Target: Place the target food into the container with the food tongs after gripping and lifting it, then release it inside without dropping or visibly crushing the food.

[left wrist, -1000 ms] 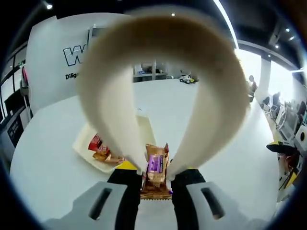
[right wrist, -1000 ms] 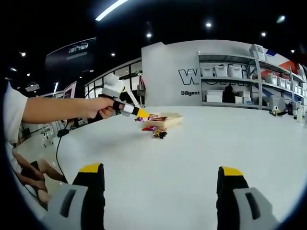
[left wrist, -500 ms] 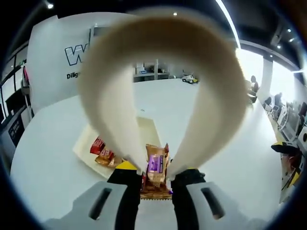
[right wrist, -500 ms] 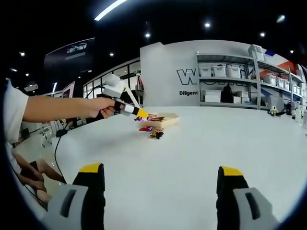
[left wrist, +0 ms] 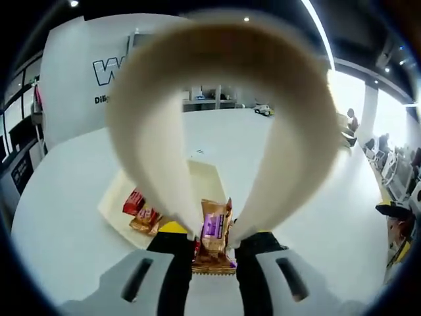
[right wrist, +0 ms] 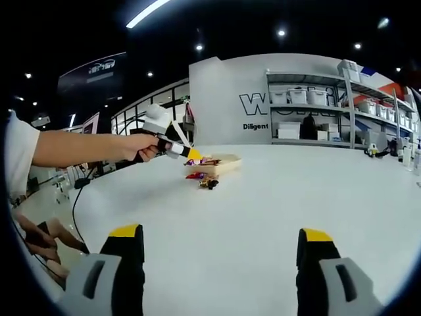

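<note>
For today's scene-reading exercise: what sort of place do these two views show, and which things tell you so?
Probably a large indoor showroom or lab-like workspace: a branded wall with big lettering, shelving with storage bins, and a broad white table under ceiling lights.

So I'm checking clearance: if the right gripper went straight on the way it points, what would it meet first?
Probably nothing soon: ahead of the open right gripper lies bare white table. The loose snack packets and the tray sit far ahead, slightly left of its line. Depth is hard to judge.
</note>
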